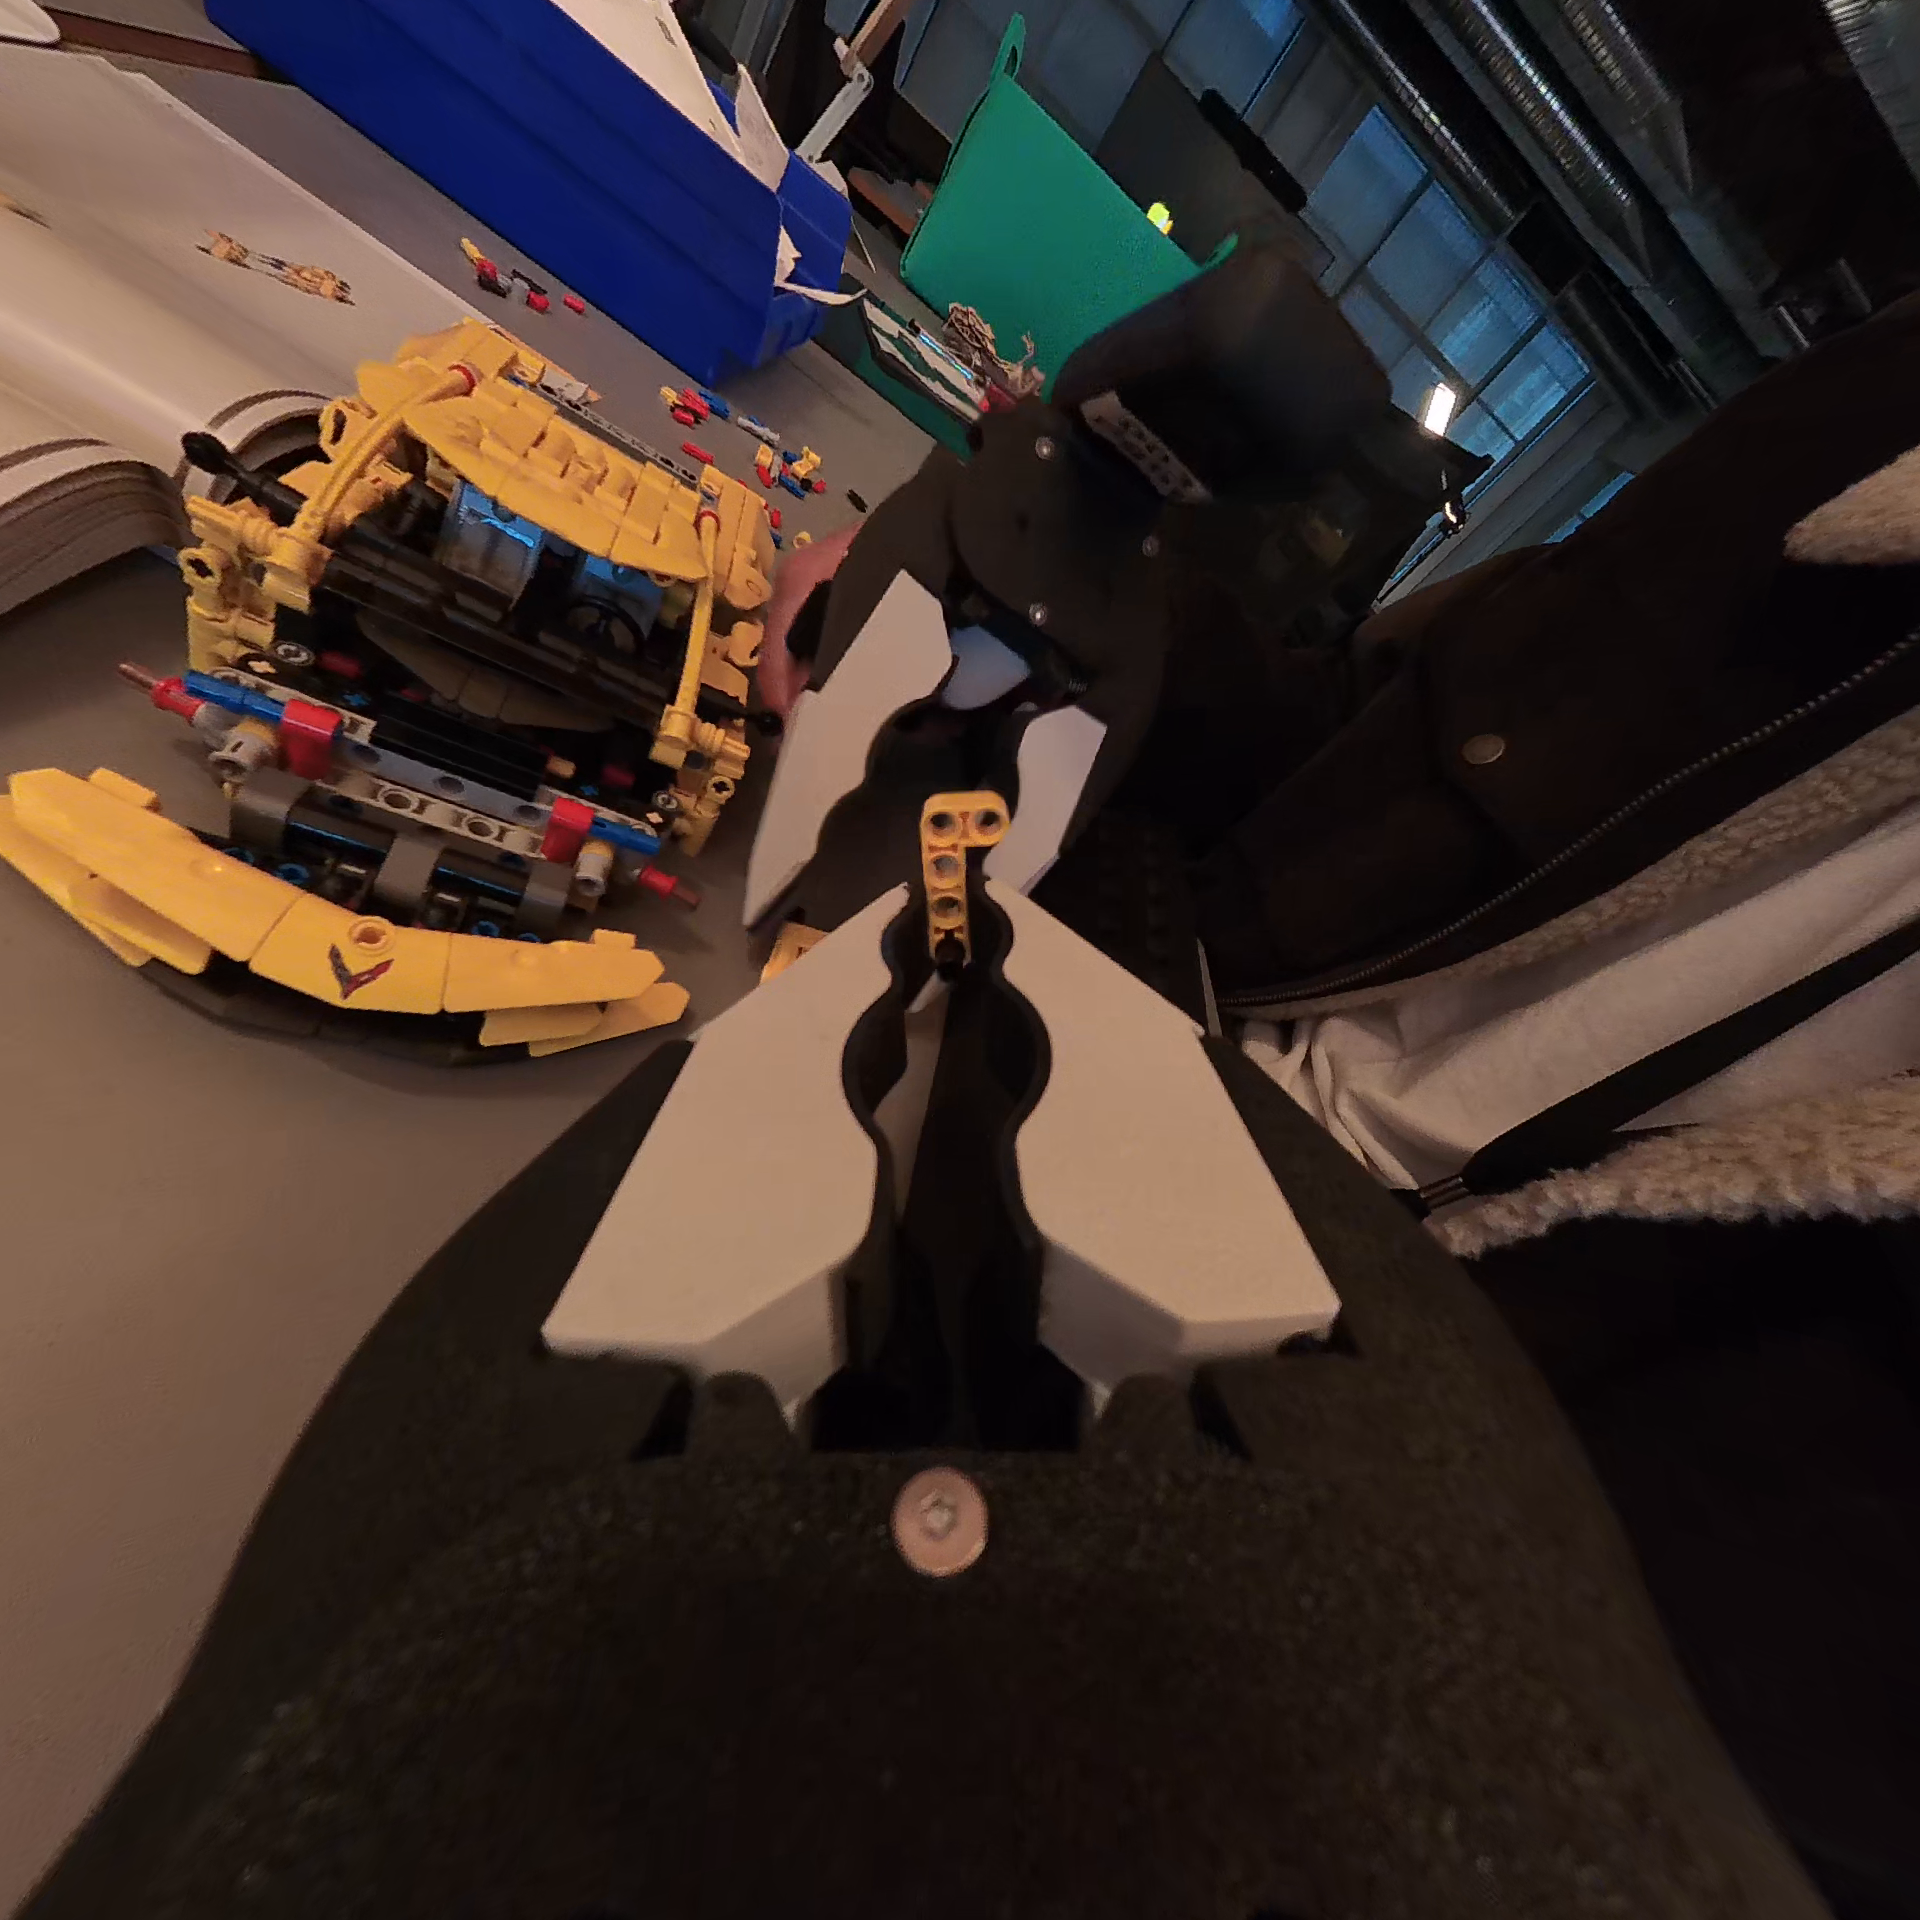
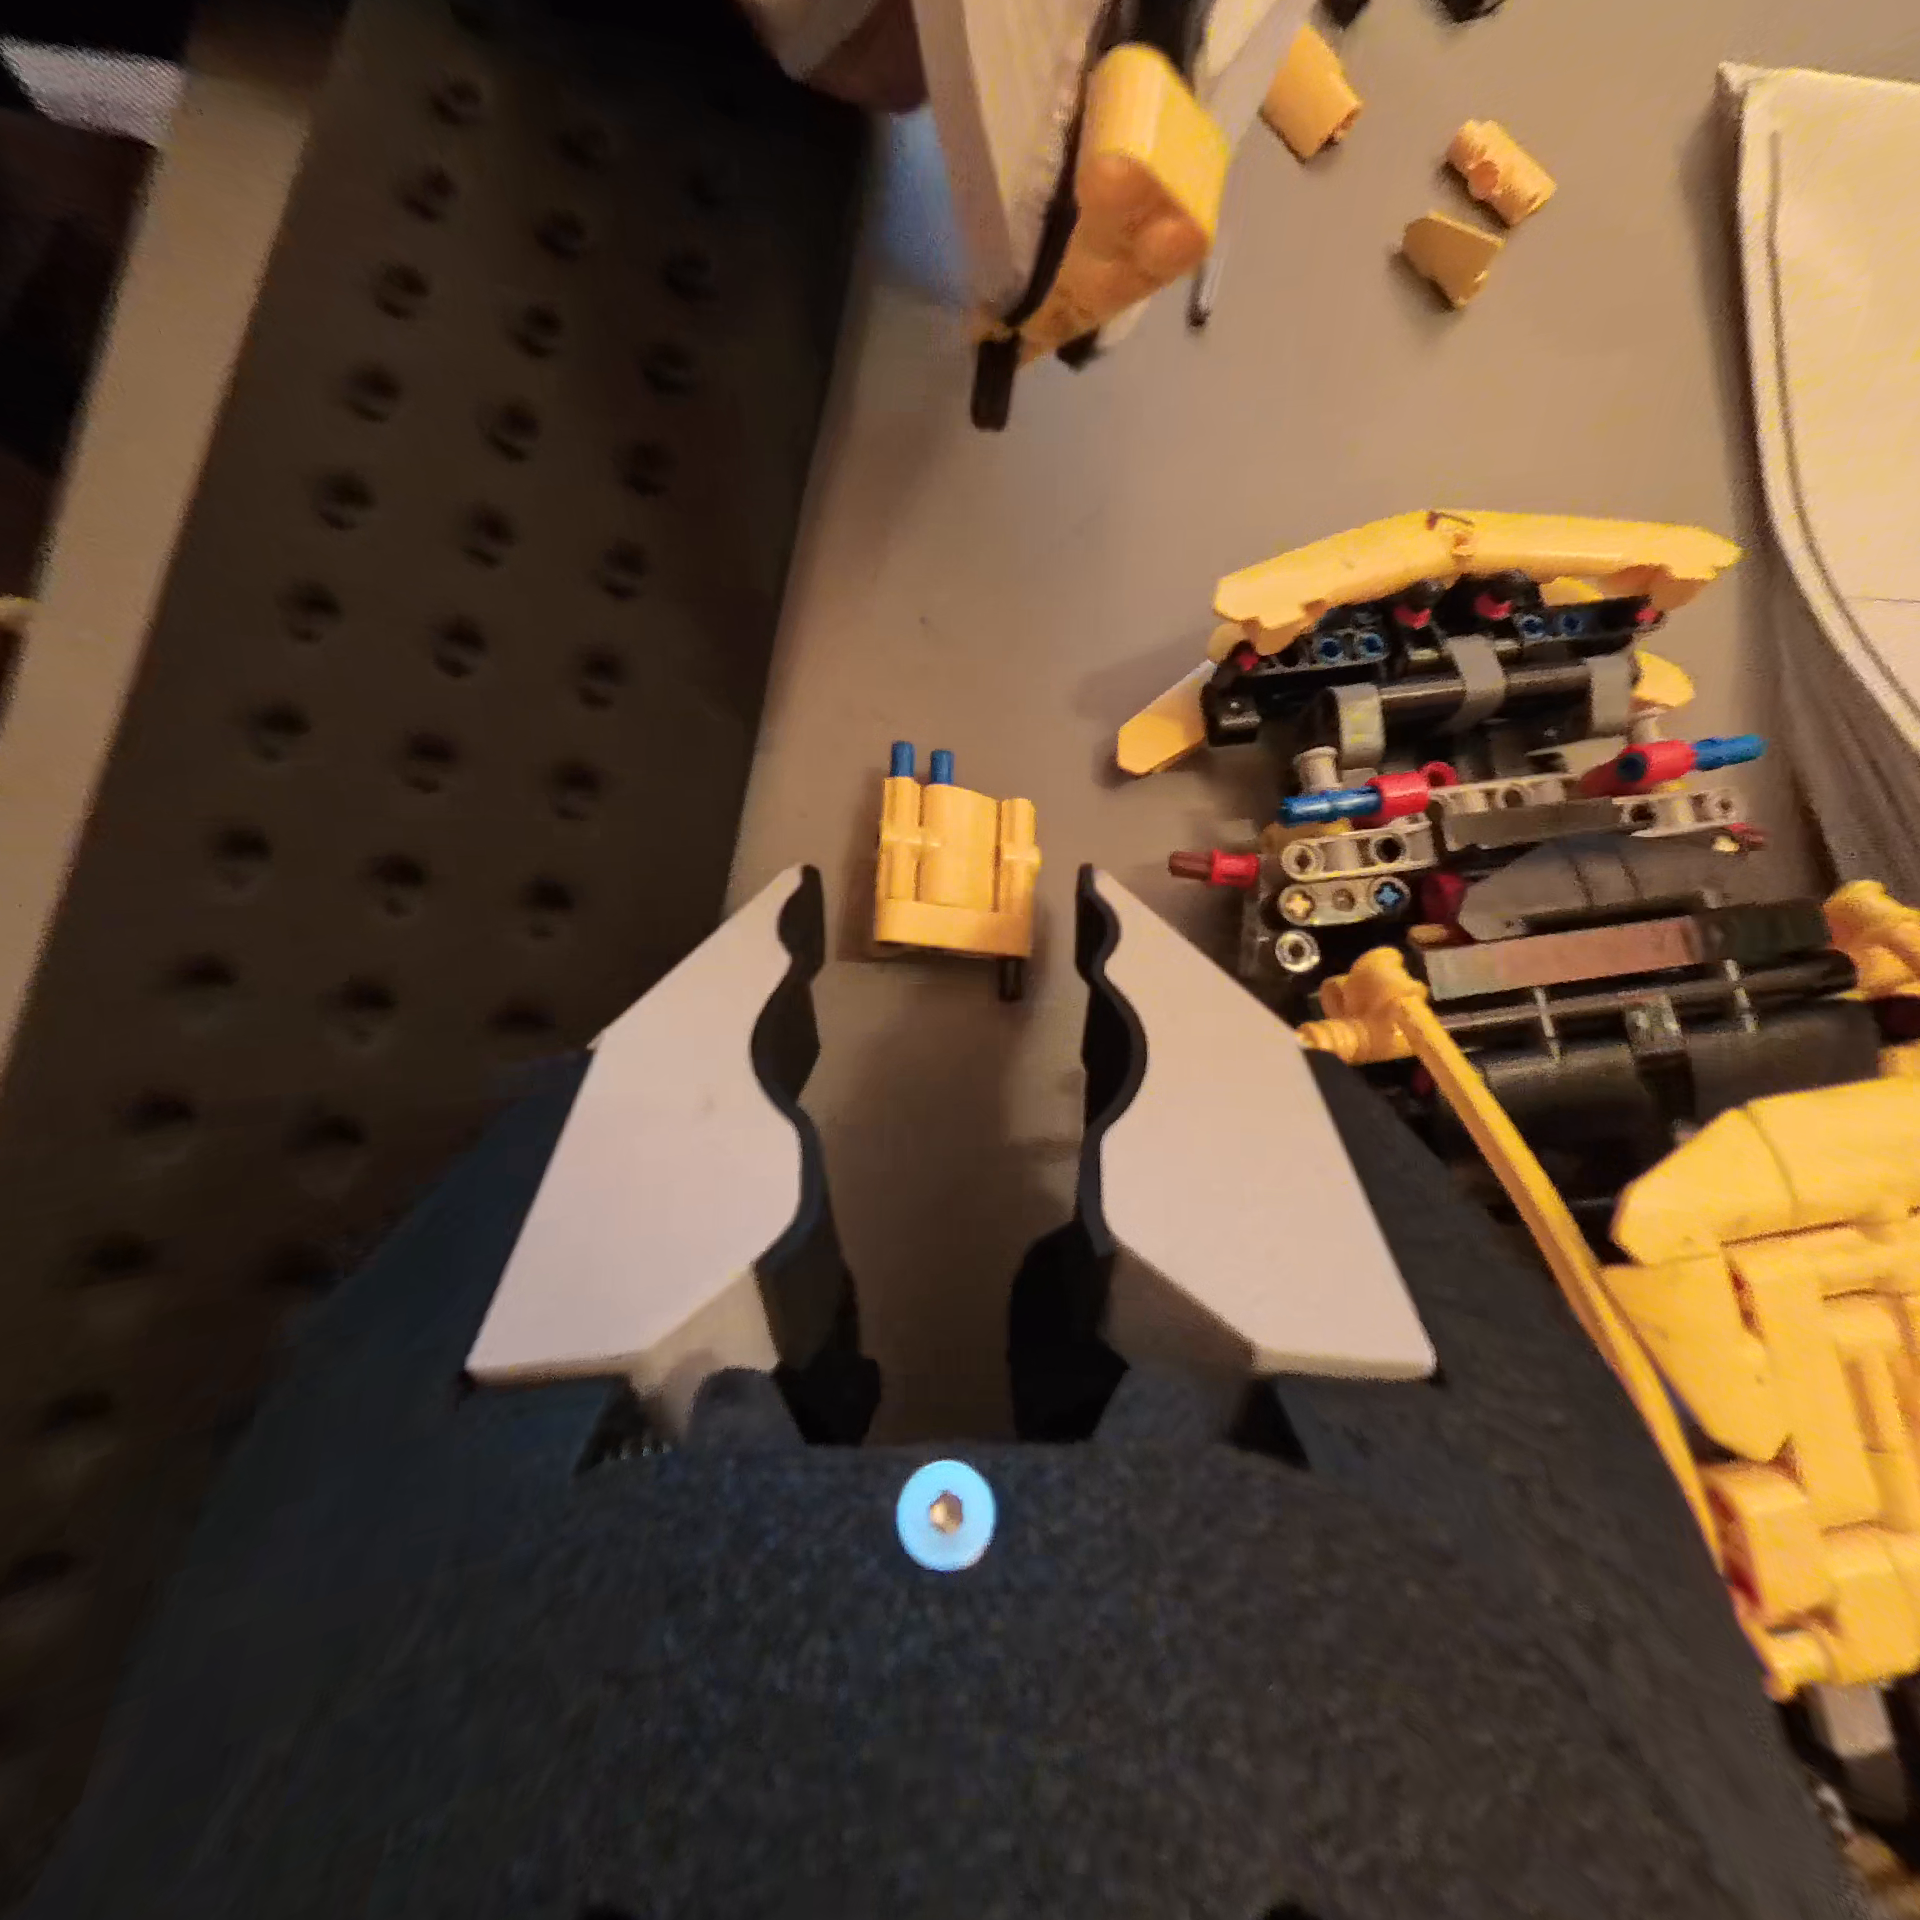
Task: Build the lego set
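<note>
So the left gripper (image 1: 951, 935) has its jaws clenched on a small yellow L-shaped beam (image 1: 956, 862), held up off the counter (image 1: 208, 1195). The right gripper (image 2: 945, 935) sits with jaws spread wide around a yellow sub-assembly (image 2: 951, 873) lying flat. The half-built yellow car (image 1: 468, 644) is parked just beside them.

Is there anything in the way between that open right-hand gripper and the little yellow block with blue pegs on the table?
Nothing visible. The small yellow lego assembly with two blue pins lies on bare grey table just beyond the right gripper, whose jaws are spread wide around open space.
</note>
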